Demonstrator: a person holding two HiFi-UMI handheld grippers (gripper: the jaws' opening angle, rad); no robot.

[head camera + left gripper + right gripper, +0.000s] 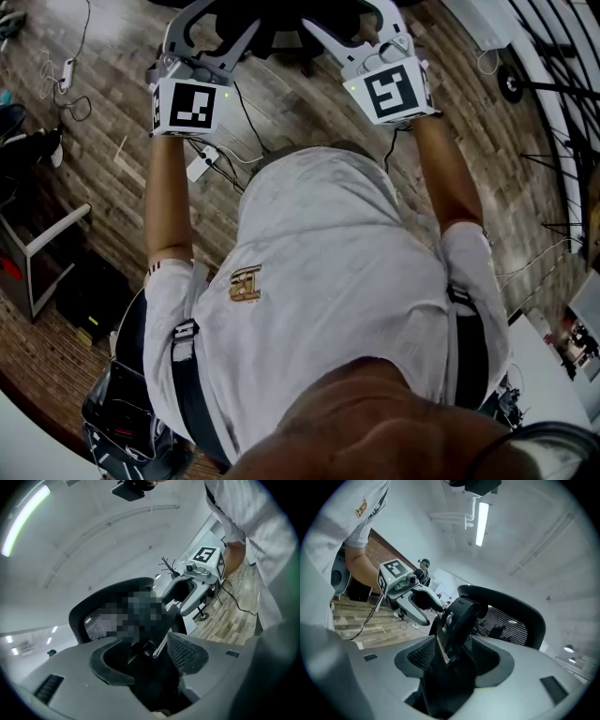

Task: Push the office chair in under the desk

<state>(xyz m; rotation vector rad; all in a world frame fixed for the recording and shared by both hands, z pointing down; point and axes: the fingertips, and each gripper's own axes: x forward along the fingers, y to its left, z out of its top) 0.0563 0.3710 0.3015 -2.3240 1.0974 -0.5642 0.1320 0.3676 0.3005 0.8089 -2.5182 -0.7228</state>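
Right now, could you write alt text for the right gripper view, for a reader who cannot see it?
The right gripper, jaws open, straddles a black part of the office chair, whose curved mesh panel stands beyond. At left, a person's arm reaches to the left gripper above a wooden floor.

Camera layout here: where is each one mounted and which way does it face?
Head view: on the person's head, facing steeply down; shows shirt, both forearms, left gripper, right gripper.
Left gripper view: on the left gripper, looking along its open fingers at the office chair; shows a forearm.
Right gripper view: on the right gripper, looking along its fingers at the chair; shows the shirt.
Shared: both gripper views see the chair and the opposite gripper.
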